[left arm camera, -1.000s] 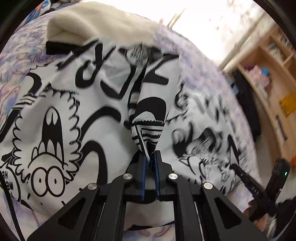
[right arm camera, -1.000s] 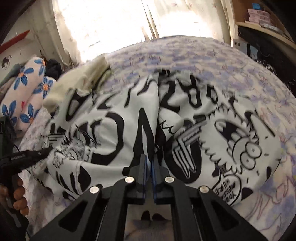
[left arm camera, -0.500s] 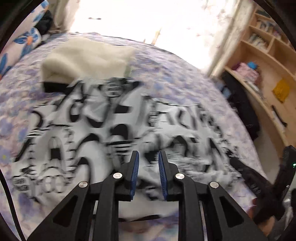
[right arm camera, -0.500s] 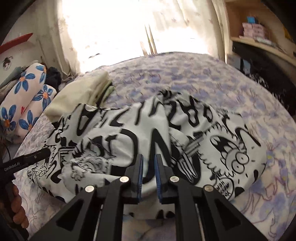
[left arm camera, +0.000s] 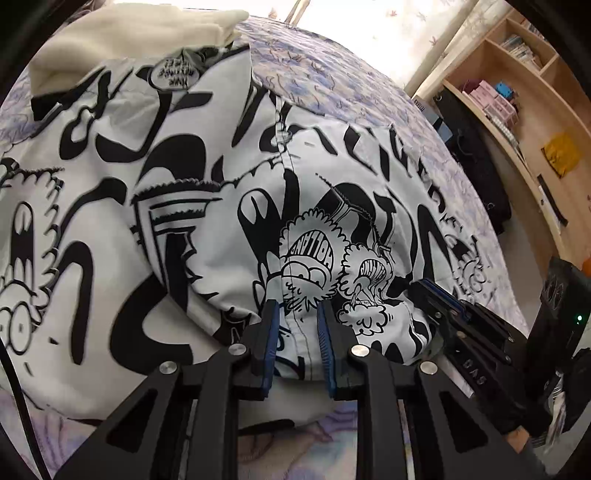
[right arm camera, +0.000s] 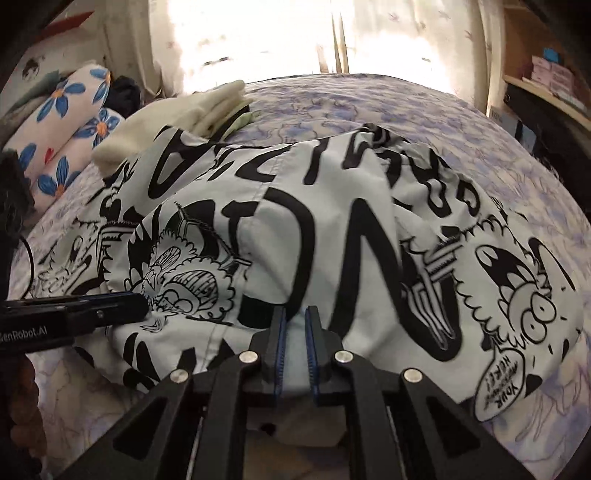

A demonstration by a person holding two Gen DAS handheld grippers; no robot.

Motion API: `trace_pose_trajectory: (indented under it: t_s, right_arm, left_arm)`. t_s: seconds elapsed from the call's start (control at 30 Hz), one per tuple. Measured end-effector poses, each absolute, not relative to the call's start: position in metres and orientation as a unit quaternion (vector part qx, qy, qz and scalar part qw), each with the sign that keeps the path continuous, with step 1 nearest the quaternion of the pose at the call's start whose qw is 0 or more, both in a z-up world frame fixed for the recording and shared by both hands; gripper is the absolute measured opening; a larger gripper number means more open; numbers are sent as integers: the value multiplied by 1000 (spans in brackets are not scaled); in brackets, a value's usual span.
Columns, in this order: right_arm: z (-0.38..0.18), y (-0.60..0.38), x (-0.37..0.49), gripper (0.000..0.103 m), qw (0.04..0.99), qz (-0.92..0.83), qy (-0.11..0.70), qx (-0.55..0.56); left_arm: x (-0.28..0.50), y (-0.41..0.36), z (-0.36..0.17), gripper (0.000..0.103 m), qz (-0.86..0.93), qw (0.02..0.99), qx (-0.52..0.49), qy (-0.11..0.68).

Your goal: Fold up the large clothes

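Observation:
A large white garment (left arm camera: 221,206) with black cartoon prints lies bunched and partly folded on the bed. My left gripper (left arm camera: 297,325) hovers over its near hem with the jaws apart; a seam of the cloth shows in the gap, and the pads do not press on it. My right gripper (right arm camera: 295,321) is over the garment (right arm camera: 332,206) at its near edge. Its jaws are closing, a narrow gap still shows, and pale cloth lies between them. Each view also catches the other tool: the right gripper (left arm camera: 439,295) and the left gripper (right arm camera: 136,299) lie low on the cloth.
A purple-flowered bedspread (left arm camera: 351,81) covers the bed. A folded cream garment (left arm camera: 122,33) lies at the far side, touching the printed one. Flowered pillows (right arm camera: 62,122) sit at the far left. Wooden shelves (left arm camera: 517,92) and a black bag (left arm camera: 476,147) stand to the right.
A second ago both grippers pinched a raised fold of the garment. Both have let go, their jaws now stand apart, and the cloth has dropped onto the bed while the hands shifted.

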State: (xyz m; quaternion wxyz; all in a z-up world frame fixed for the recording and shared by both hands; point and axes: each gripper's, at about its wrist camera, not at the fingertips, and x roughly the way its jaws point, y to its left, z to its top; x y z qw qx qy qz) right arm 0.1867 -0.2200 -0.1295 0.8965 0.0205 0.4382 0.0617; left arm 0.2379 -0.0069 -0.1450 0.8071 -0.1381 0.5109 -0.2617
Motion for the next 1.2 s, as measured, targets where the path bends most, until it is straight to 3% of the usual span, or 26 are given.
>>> trace_pose_trajectory:
  t_s: [0.27,0.53,0.57,0.6,0.63,0.73,0.97,1.13,1.2]
  right_arm:
    - [-92,-211,237,9,915,89,393,32]
    - [-110,-205,340,9,909,59,409,54]
    - [-119,-213,349,9,905,36,420,53]
    - [-127,-221,354,9,902,17,429,53]
    - [-137,-233,356,8,898,2,437,59]
    - [-149,-260,346,6,895,14,433,109]
    - [-139,-261,330,7,897,2,432,93]
    - [-119,-257,301,7,900,26,424,103]
    - [-109,-251,286,7,900,37,422,104]
  left_arm:
    - [291,-16,-101,23,-245,856,-114,440]
    - [390,-13,-120,22,-163,871,-141,442]
    - [397,-13,-129,17,-156,867,-144,450]
    - [400,-9,-138,4,-144,864,-141,461]
    - [402,-5,-146,1,-137,861,-137,470]
    - [397,12,-174,1,-145,852,-173,473]
    - [389,23,-173,1,-141,842,-198,481]
    - [362,34,-144,12,-132,852,-172,476]
    - [346,40,-131,31,-125,857,-162,474]
